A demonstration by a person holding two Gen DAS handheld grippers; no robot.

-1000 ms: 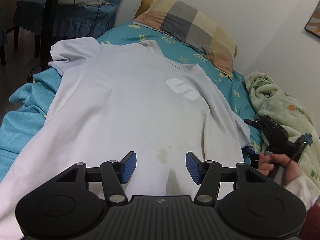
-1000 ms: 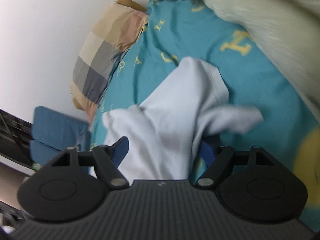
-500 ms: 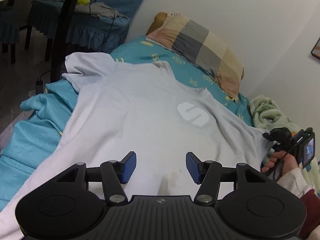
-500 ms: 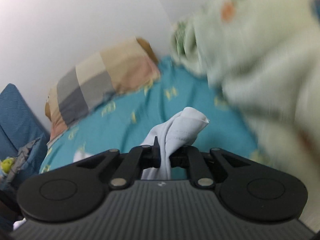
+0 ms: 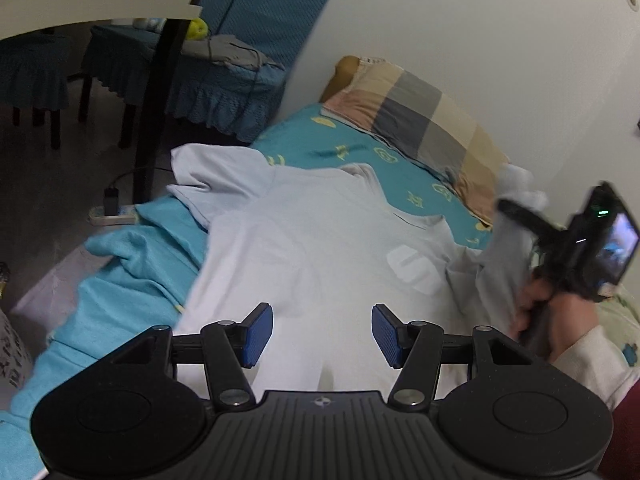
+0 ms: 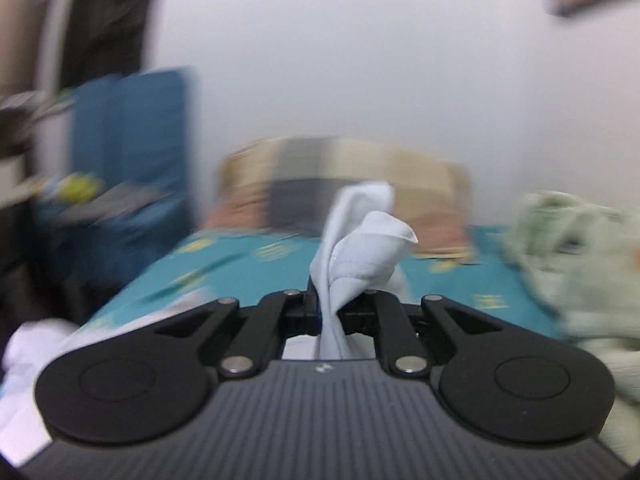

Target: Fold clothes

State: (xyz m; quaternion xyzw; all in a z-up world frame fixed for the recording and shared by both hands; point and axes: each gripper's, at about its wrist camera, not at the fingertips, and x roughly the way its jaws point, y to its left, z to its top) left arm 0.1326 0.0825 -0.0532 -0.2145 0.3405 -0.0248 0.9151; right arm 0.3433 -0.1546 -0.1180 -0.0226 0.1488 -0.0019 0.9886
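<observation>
A pale white T-shirt (image 5: 320, 248) with a white logo (image 5: 414, 266) lies spread face up on the teal bed sheet (image 5: 132, 280). My left gripper (image 5: 322, 334) hovers open over the shirt's lower half, with nothing between its blue pads (image 5: 258, 332). At the right of the left wrist view a hand holds my right gripper (image 5: 510, 206), raised above the bed with the shirt's right sleeve (image 5: 504, 264) hanging from it. In the right wrist view that gripper (image 6: 330, 312) is shut on the bunched sleeve (image 6: 360, 240), which sticks up past the fingers.
A checked pillow (image 5: 420, 120) lies at the head of the bed against the white wall. A pale green blanket (image 6: 580, 248) is heaped along the bed's right side. Chairs with blue covers (image 5: 208, 76), a dark post (image 5: 154, 112) and a power strip (image 5: 112, 216) stand on the floor to the left.
My right gripper closed on the shirt's right sleeve, rolled level and lifted it off the bed. The left gripper rose and drew back a little, staying open.
</observation>
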